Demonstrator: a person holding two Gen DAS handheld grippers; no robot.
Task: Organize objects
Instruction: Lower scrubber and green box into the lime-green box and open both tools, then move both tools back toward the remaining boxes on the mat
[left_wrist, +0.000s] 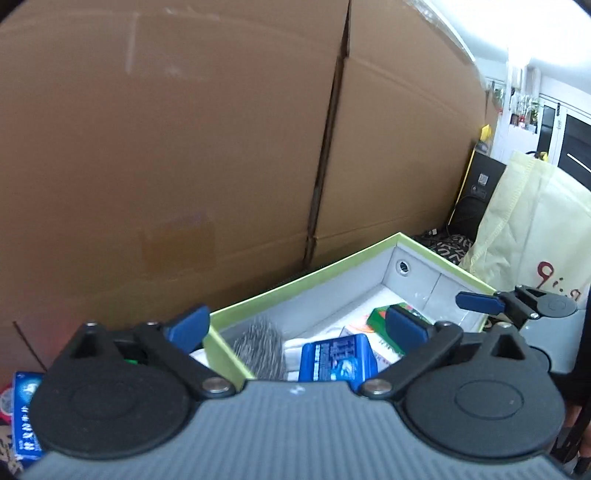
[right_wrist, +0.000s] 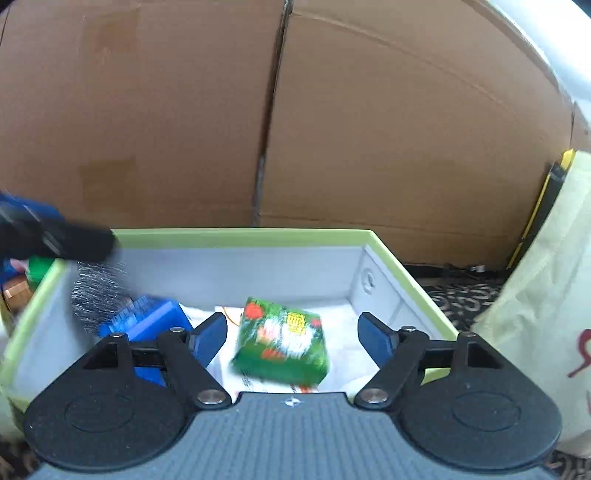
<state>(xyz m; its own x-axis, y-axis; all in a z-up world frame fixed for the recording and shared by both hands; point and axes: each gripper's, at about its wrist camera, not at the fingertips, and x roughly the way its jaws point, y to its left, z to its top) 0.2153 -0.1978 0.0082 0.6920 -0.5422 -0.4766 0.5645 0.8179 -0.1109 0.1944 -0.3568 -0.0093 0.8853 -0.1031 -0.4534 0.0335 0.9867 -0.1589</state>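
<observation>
A shallow rectangular box (right_wrist: 236, 236) with a lime-green rim and smooth pale grey inner walls sits against two tall sheets of brown corrugated cardboard (left_wrist: 166, 147), whose vertical seam runs down behind the box's far edge. The left gripper (left_wrist: 295, 325) hovers over the box's near left part with its jaws wide apart and nothing between the blue pads; below the gap lie a glossy blue packet (left_wrist: 334, 360) with white print and, to its left, a bristly grey wire scourer (left_wrist: 258, 347). The right gripper (right_wrist: 293, 338) hangs over the near middle of the box, jaws likewise spread, the pads clear on both sides of a green printed packet (right_wrist: 282, 341) that is blurred and tilted, its lower edge over white paper on the box floor; whether it rests or is in the air cannot be told. In the right wrist view the blue packet (right_wrist: 147, 325) lies left of the green one, just beside the scourer (right_wrist: 96, 295). A round metal eyelet (left_wrist: 403, 266) marks the far right wall of the box. The far right corner of the box floor is bare white. A soft cream fabric bag (left_wrist: 532, 229) stands close beside the box's right rim, crowding that side, and another blue carton (left_wrist: 24, 417) lies outside the box at the near left. The cardboard leaves no room beyond the far rim.
</observation>
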